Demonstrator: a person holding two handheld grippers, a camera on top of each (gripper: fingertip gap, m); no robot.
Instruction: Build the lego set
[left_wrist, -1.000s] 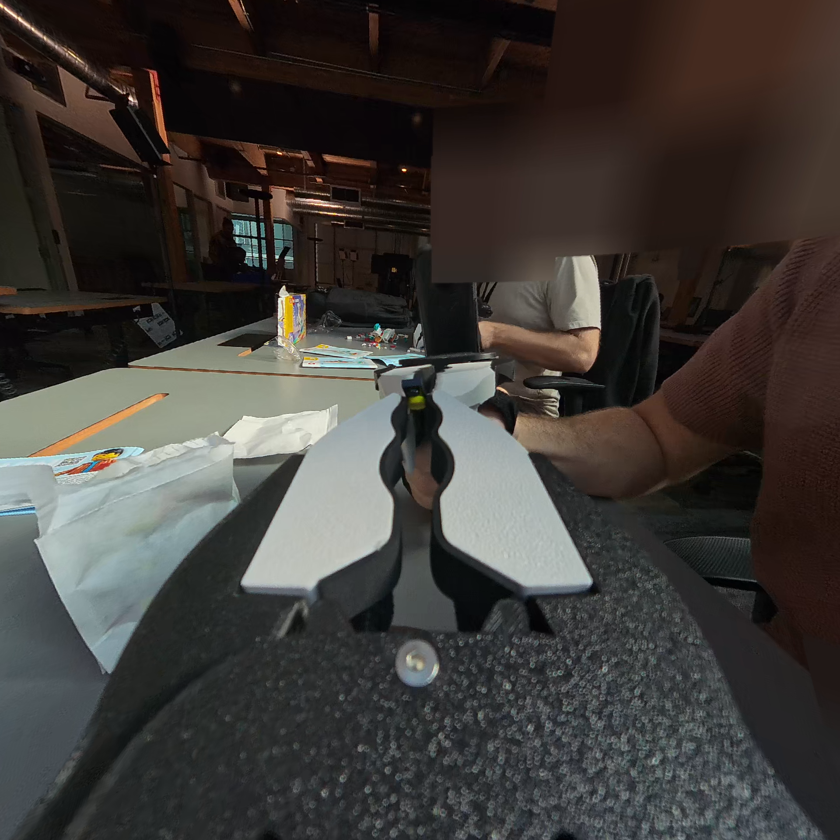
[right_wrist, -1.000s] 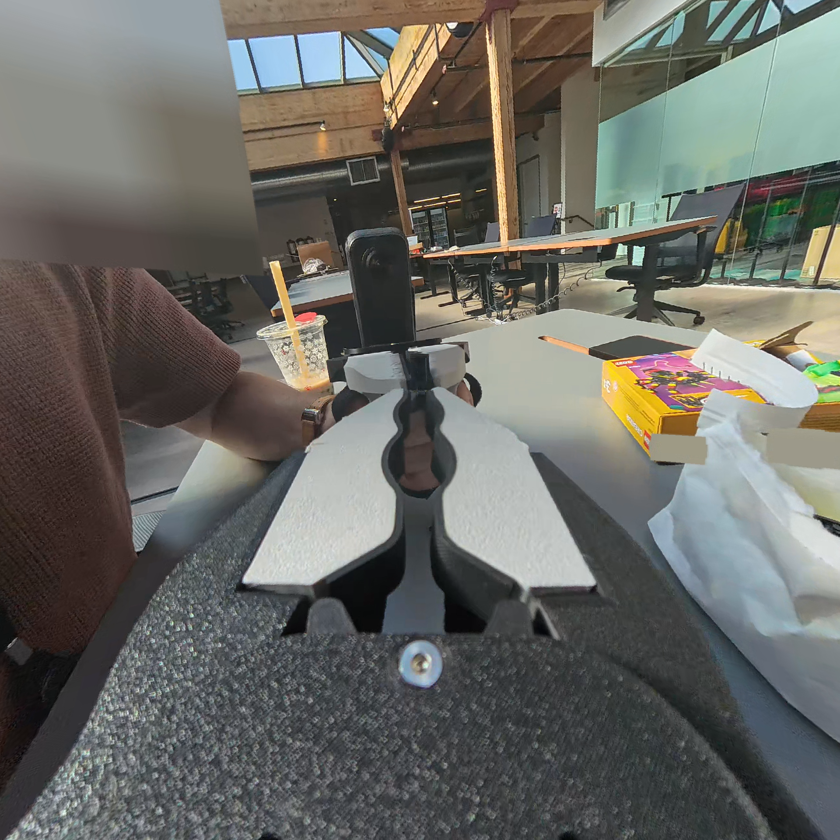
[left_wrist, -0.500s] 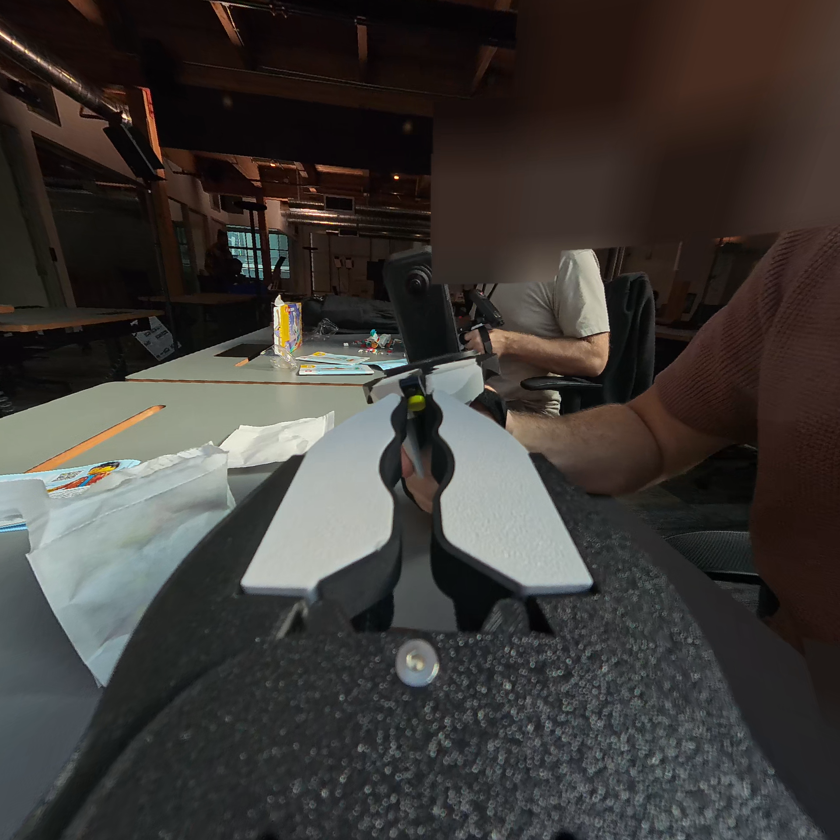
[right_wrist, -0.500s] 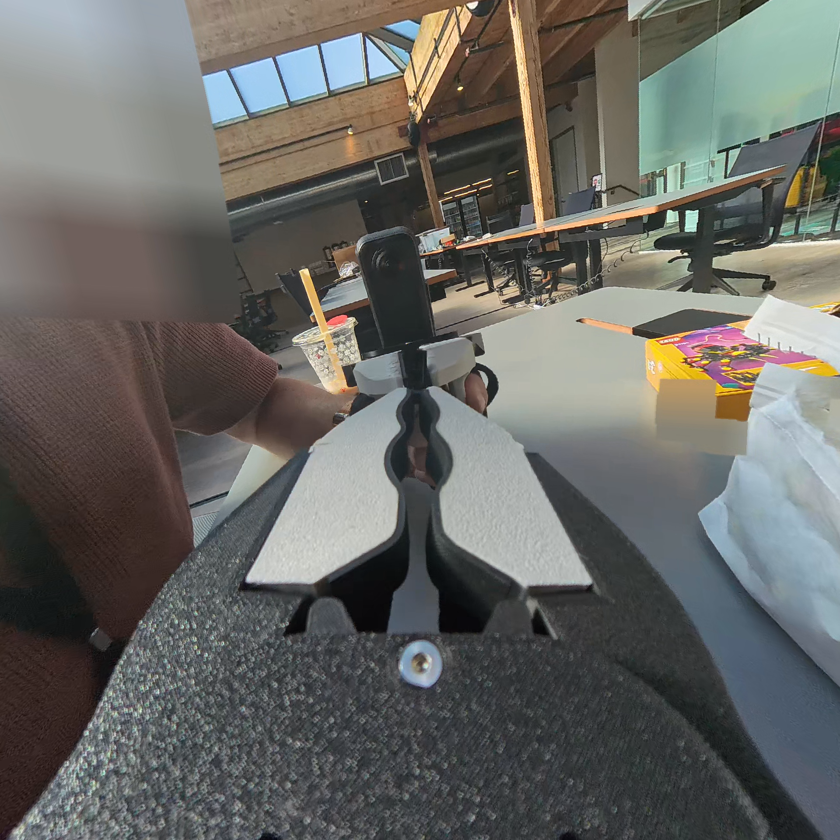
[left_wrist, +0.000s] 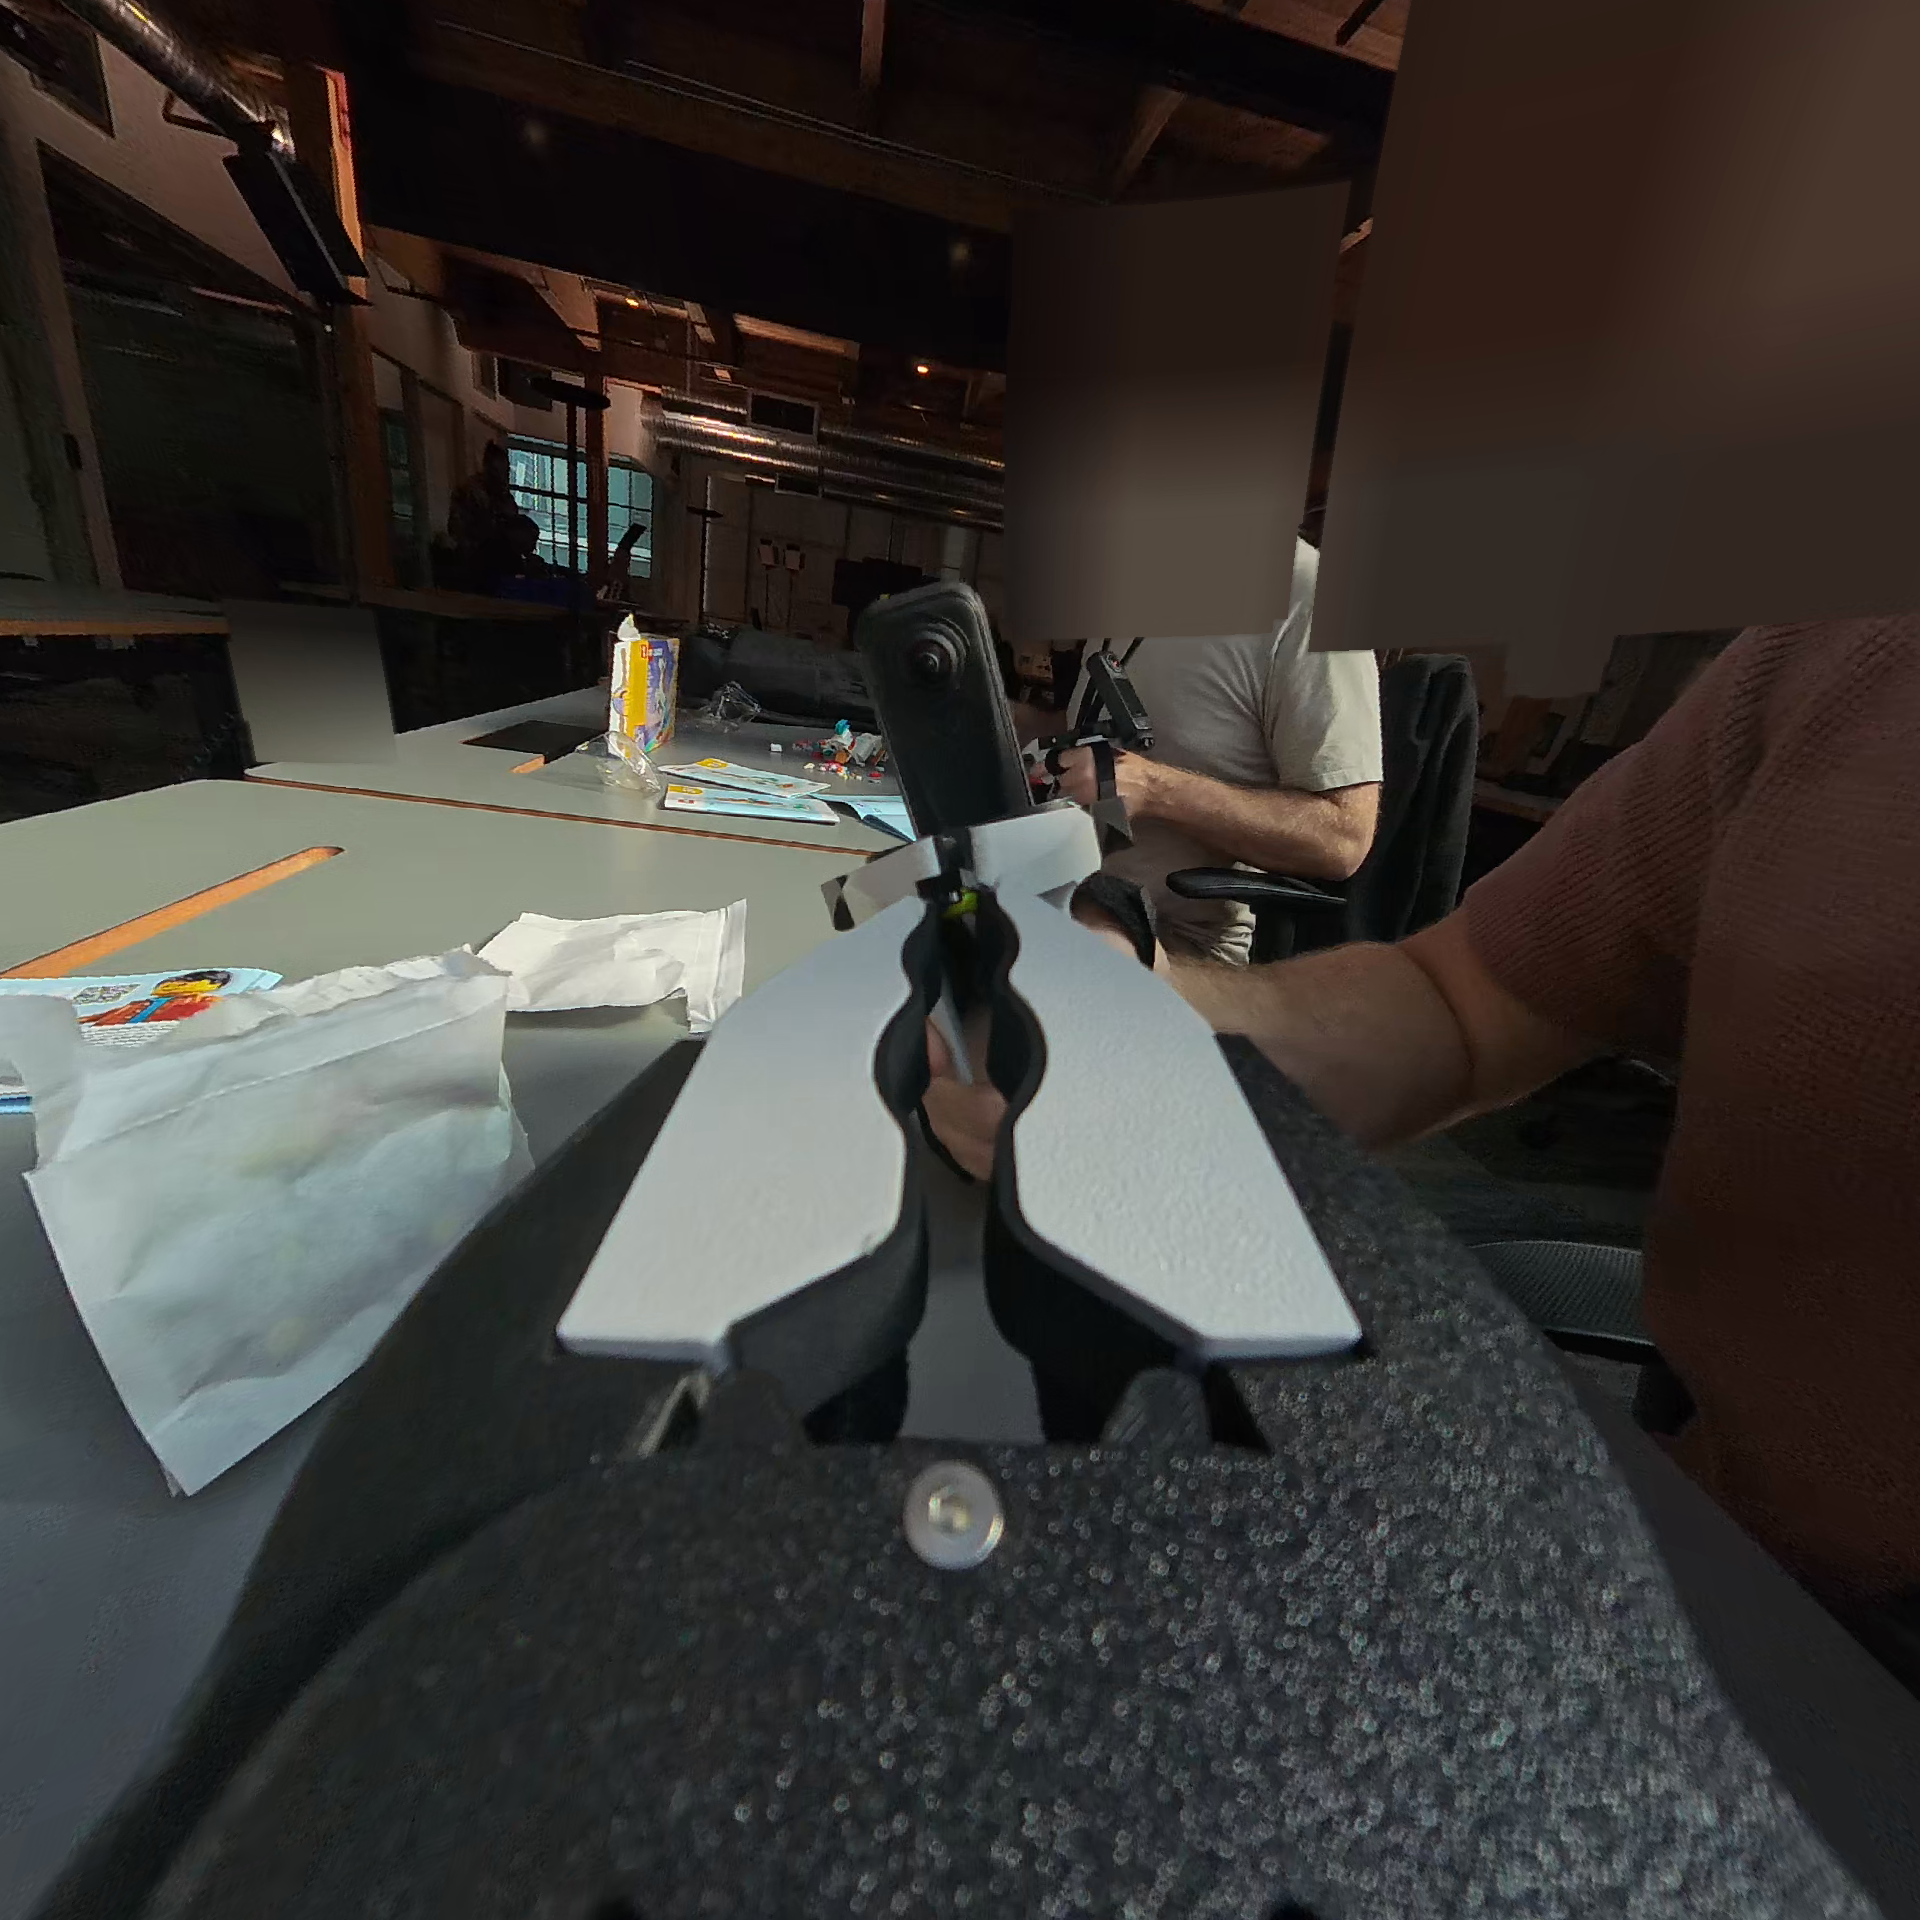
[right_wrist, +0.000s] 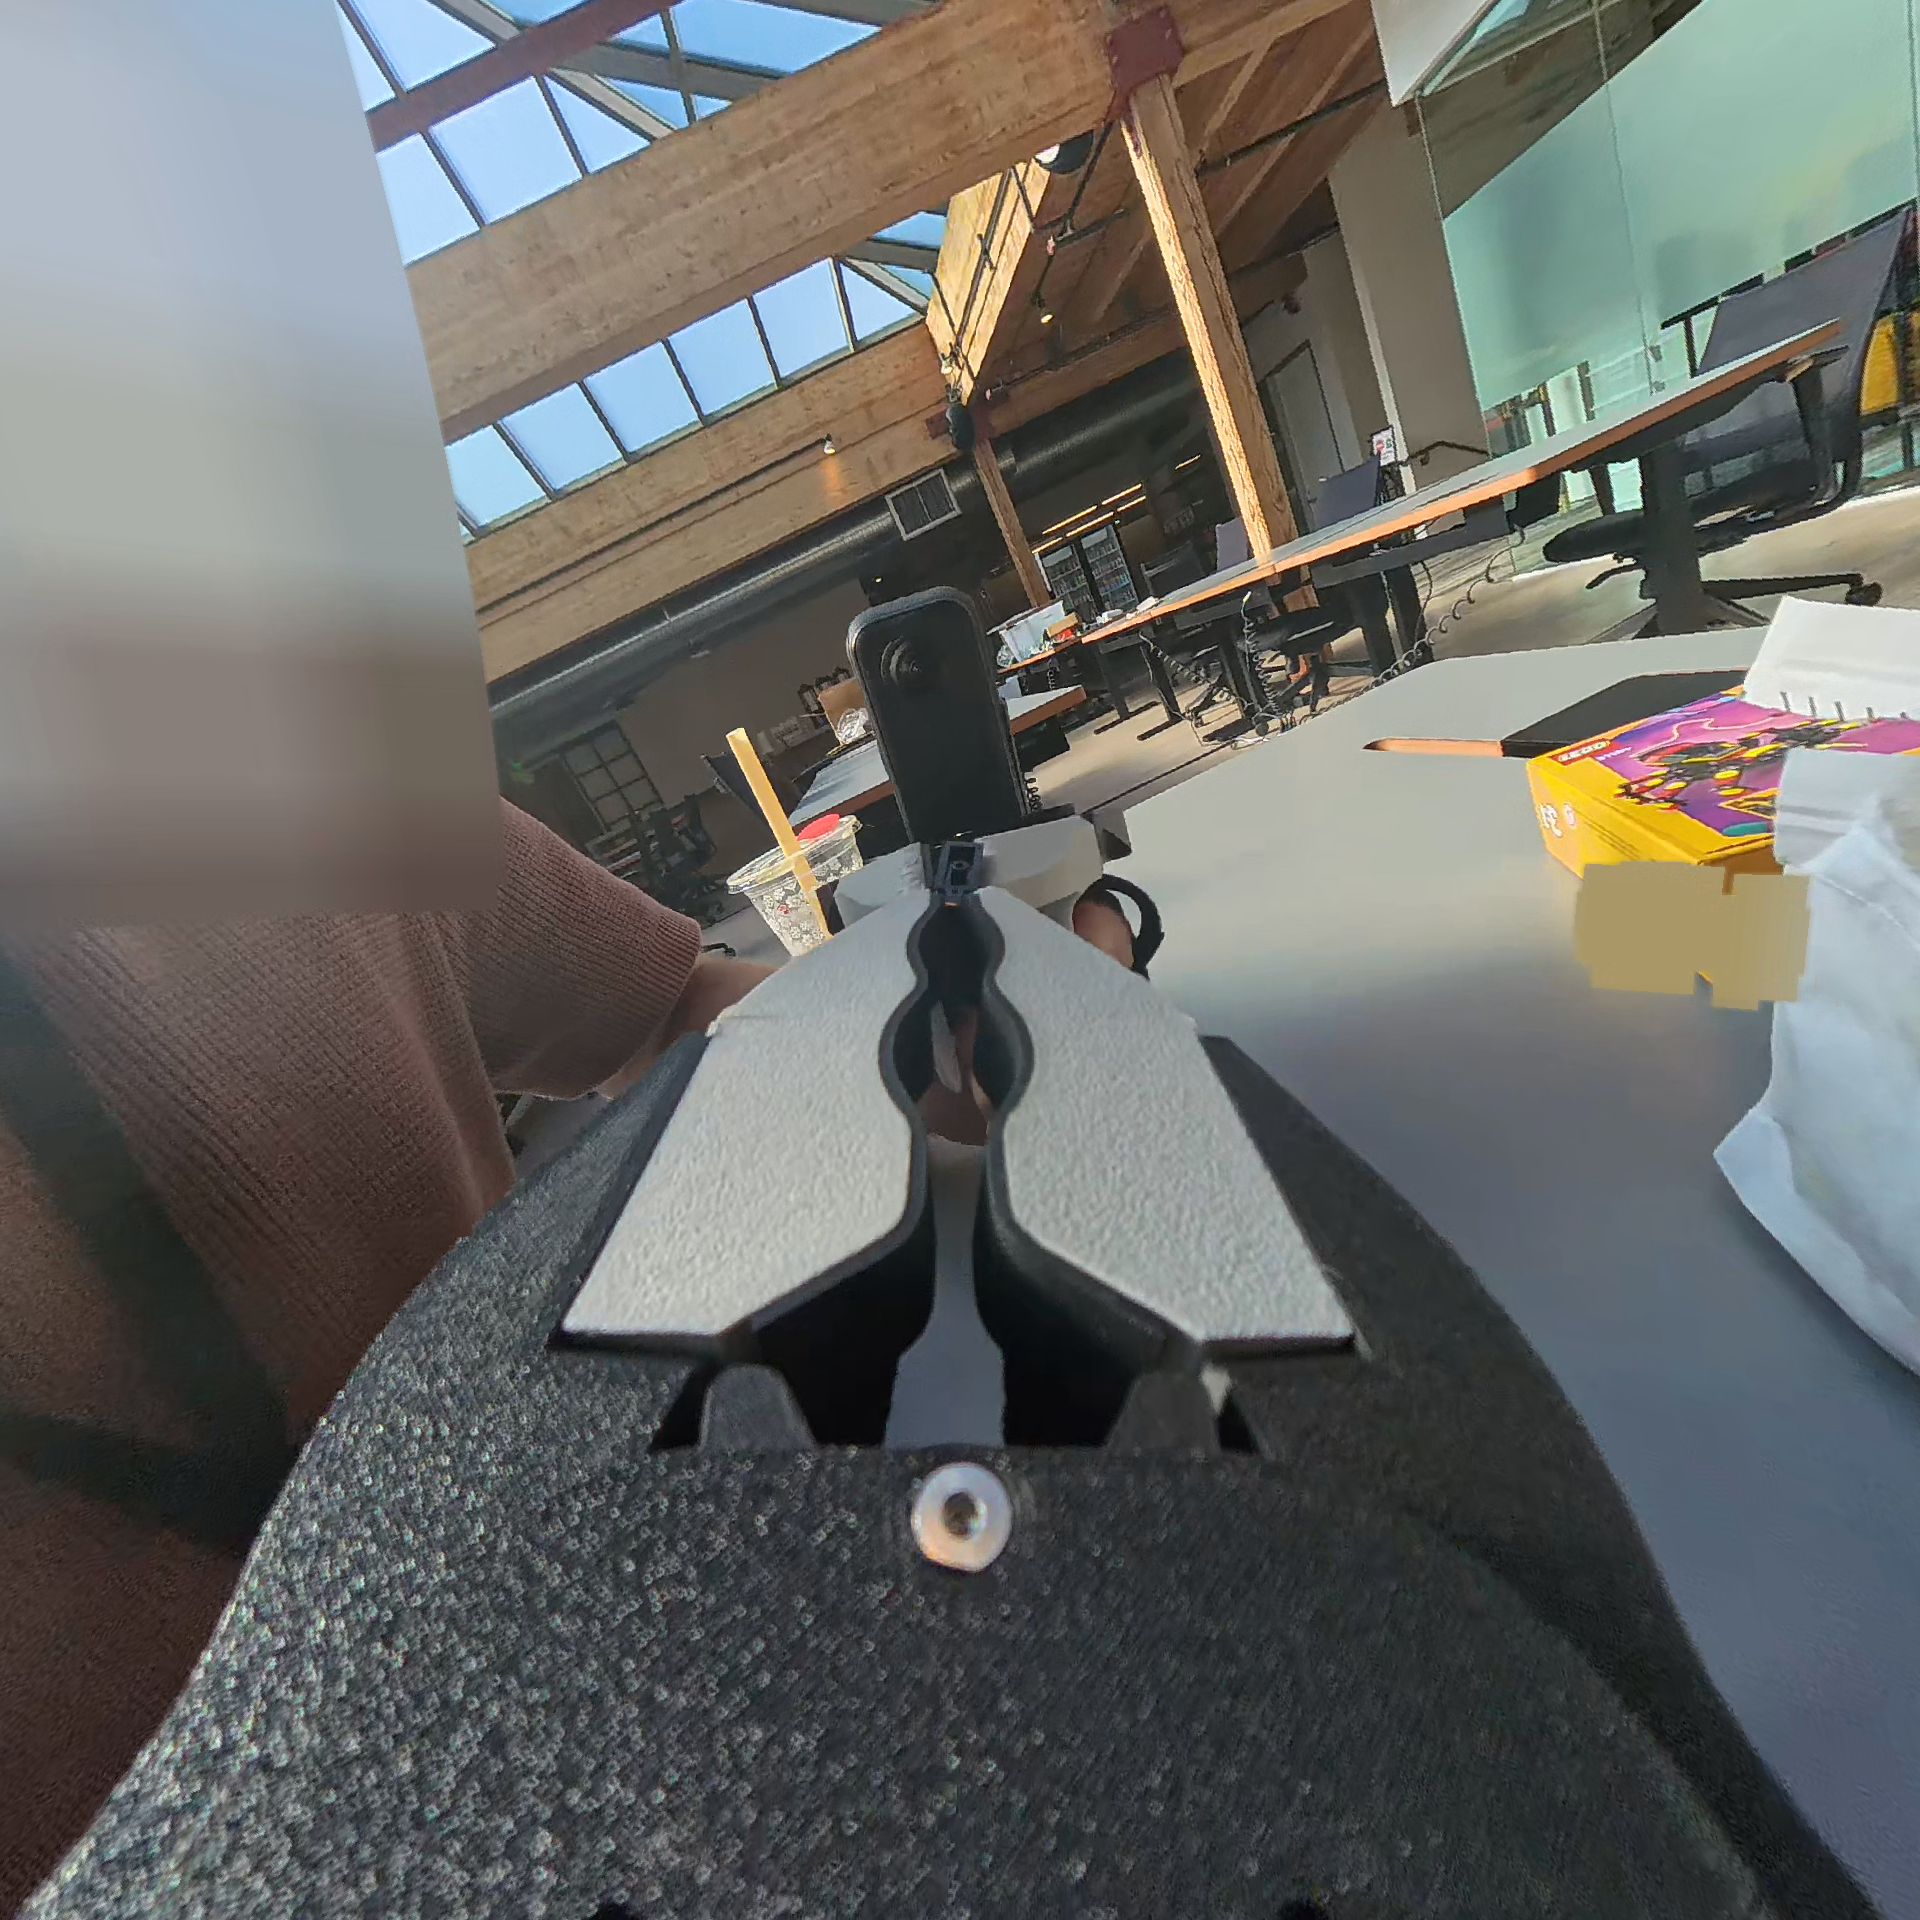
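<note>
My left gripper (left_wrist: 954, 902) is shut on a small dark lego piece with a lime-yellow part (left_wrist: 961, 902) at its tips. My right gripper (right_wrist: 954, 902) is shut, with a small black lego piece (right_wrist: 956, 868) at its tips. The two grippers face each other tip to tip, held above the grey table (left_wrist: 468, 894). In each view the other gripper shows straight ahead, with its black camera (left_wrist: 940, 717) (right_wrist: 935, 727) upright above white fingers. Where the two pieces meet is hidden by the fingertips.
White paper bags (left_wrist: 270, 1164) (left_wrist: 623, 956) and an instruction booklet (left_wrist: 135, 992) lie to the left. A yellow lego box (right_wrist: 1662, 800) and a white bag (right_wrist: 1849, 1039) are on the right. A plastic cup with a straw (right_wrist: 795, 894) stands behind. A brown-sleeved arm (left_wrist: 1558, 987) reaches in. The tips of both grippers are at nearly the same place.
Both grippers stayed shut and tip to tip. Both views have tilted, so the facing gripper's camera now stands higher and fuller in each view, and the bags and box have shifted outward.
</note>
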